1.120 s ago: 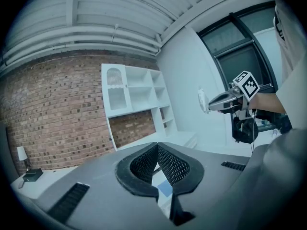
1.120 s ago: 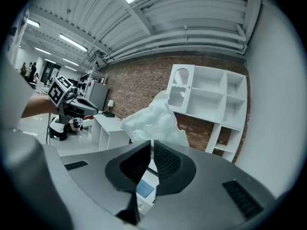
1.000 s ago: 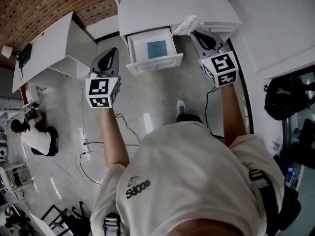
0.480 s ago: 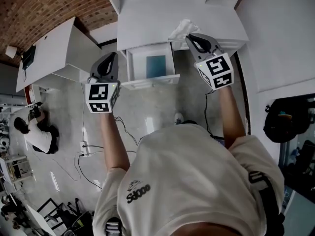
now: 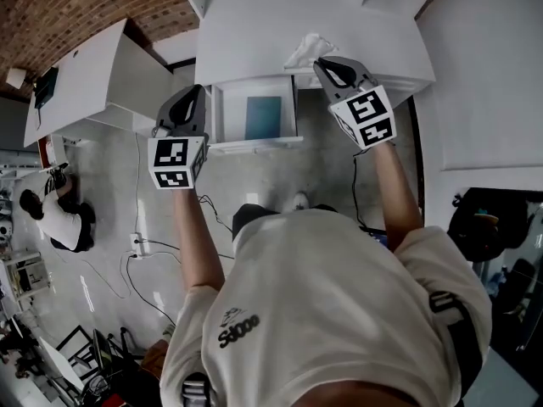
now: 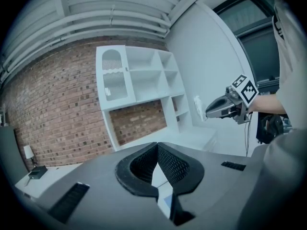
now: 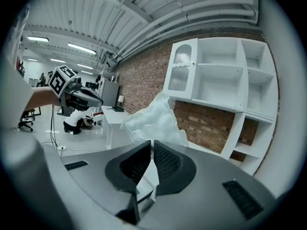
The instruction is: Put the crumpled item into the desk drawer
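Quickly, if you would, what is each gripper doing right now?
Left gripper: closed, holding nothing.
Right gripper: closed on the crumpled white sheet.

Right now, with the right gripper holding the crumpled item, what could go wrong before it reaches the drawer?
1. The right gripper pinches only part of the crumpled item. The loose bulk beyond the jaws may slip out or snag on the rim of the drawer.
2. The item hangs over the desk, right of the drawer opening. Released now, it would probably land on the desk.
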The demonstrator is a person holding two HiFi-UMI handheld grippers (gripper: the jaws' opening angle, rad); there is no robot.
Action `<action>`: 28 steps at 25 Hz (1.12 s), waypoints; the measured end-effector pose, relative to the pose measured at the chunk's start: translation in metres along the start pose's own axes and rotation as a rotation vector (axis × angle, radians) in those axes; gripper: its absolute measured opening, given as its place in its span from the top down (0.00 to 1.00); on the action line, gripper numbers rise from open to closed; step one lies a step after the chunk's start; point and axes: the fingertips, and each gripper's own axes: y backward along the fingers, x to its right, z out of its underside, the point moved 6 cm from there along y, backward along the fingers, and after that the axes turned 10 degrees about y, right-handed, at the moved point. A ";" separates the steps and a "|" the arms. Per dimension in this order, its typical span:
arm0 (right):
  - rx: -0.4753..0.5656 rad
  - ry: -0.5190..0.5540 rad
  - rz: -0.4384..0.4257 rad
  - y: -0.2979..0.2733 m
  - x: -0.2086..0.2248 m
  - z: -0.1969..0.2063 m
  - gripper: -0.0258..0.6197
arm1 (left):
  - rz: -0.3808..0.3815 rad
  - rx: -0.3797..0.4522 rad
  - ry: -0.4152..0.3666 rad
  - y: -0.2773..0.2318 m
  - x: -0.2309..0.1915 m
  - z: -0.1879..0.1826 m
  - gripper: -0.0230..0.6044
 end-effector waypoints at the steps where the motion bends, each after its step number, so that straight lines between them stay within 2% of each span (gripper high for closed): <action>1: -0.009 -0.003 -0.008 -0.005 0.000 0.004 0.93 | 0.002 -0.005 0.003 -0.004 -0.001 0.002 0.93; 10: -0.117 -0.051 -0.063 -0.068 -0.017 0.041 0.93 | 0.028 -0.051 0.039 -0.039 -0.038 0.038 0.93; 16: -0.215 -0.070 -0.090 -0.123 -0.029 0.052 0.93 | 0.002 -0.060 0.068 -0.062 -0.089 0.058 0.93; 21: -0.305 -0.099 -0.117 -0.169 -0.041 0.069 0.93 | 0.032 -0.103 0.083 -0.081 -0.120 0.078 0.93; 28: -0.407 -0.127 -0.198 -0.221 -0.071 0.104 0.93 | 0.049 -0.172 0.145 -0.104 -0.145 0.124 0.93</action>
